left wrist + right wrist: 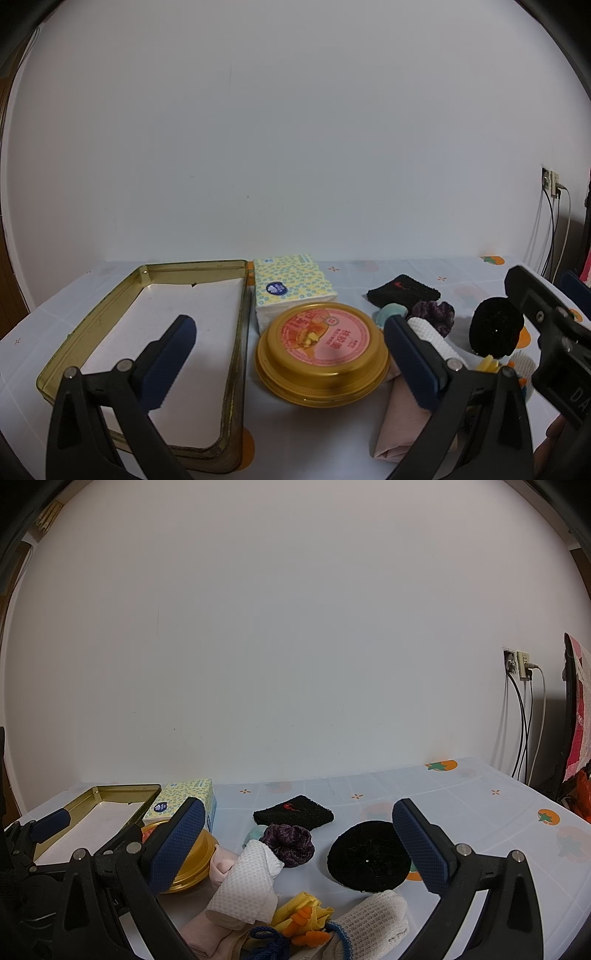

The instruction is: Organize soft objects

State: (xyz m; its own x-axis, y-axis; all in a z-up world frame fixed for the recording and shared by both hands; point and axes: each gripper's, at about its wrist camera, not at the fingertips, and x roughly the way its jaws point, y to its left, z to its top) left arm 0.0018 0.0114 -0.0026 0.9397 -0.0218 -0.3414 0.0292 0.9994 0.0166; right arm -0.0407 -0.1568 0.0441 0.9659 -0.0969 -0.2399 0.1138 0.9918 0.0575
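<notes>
Both the left tongs (pixel 290 363) and right tongs (pixel 297 843) are hovering wide and empty, the white waffle cloth roll (pixel 245 884) lying just below the right pair, looking light and squashy, best pinched mid-roll.

Open tin (pixel 236 354) at left, tissue pack (pixel 291 286) behind round tin (pixel 322 354), soft items (pixel 295 853) to its right.
</notes>
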